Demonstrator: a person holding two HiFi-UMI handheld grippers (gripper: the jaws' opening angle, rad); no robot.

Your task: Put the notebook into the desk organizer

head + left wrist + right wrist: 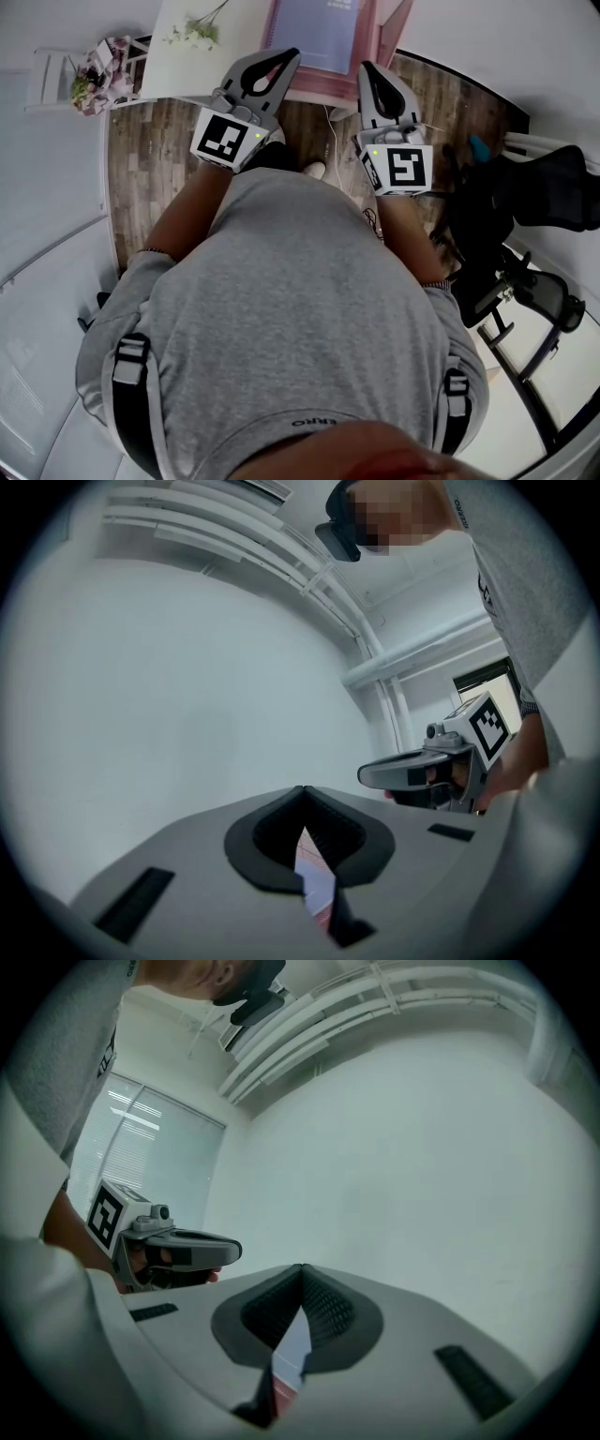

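In the head view a lavender notebook (314, 33) lies flat on the desk at the top, on a pink thing (392, 26) that may be the desk organizer. My left gripper (287, 56) points at the notebook's near left corner, held above the desk edge, jaws shut and empty. My right gripper (367, 69) is beside it on the right, also shut with nothing in it. Both gripper views tilt up at a white wall. The left gripper (302, 791) view shows the right gripper (417, 772) alongside. The right gripper (302, 1269) view shows the left gripper (178, 1249).
White flowers (194, 33) lie on the white desk (178, 66) at left. A pink flower bunch (94, 80) sits on a white shelf further left. A black office chair (534, 197) stands at the right over the wooden floor (150, 178).
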